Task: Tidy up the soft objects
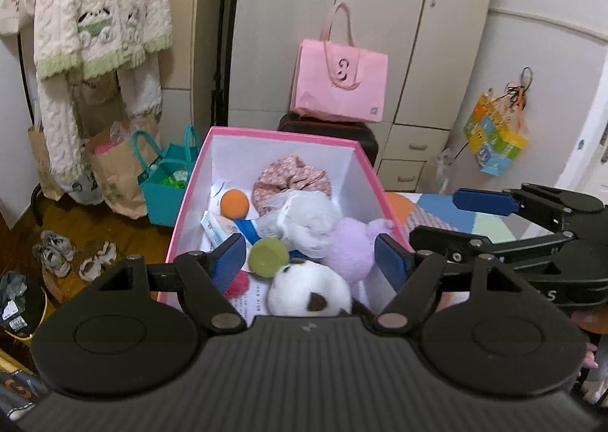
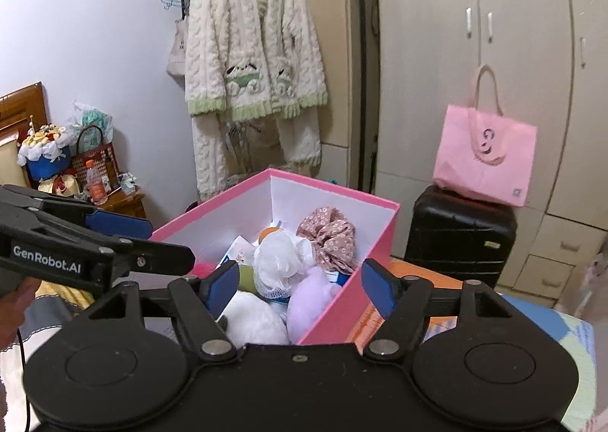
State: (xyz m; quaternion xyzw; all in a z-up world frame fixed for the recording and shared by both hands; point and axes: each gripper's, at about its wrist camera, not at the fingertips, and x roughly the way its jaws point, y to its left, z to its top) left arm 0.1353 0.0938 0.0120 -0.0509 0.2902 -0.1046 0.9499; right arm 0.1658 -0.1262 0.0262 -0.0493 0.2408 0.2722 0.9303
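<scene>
Both tools stand released with nothing between their pads: the left tool [image 1: 309,261] hangs over the near end of the pink box [image 1: 281,135], and the right tool [image 2: 300,291] sits at the box's near right corner, its right pad outside the pink wall; in the left wrist view the right tool [image 1: 490,219] shows at three o'clock, beside the box and apart from it.

The soft things lie heaped inside the box: a white plush toy [image 1: 309,291] at six o'clock nearest the tools, a lilac plush [image 1: 351,245] touching it at about three o'clock, white netting [image 1: 307,215] piled in the middle, a floral fabric bundle [image 1: 290,181] at twelve o'clock against the far wall, an orange ball [image 1: 235,204] at ten o'clock, a green round piece [image 1: 269,256] at about eight o'clock.

Risks, as I judge them: the heap rides high at the near end, so a tool brushing the white plush toy could tip it over the near rim; the netting looks liable to snag on a pad and drag its neighbours out; the right tool's straddle of the wall means a closing move there could pinch or shove the box; the box appears to rest on a patterned surface [image 1: 440,211] near its edge, with the floor [image 1: 76,219] below at nine o'clock, so a sideways push might send it off.
</scene>
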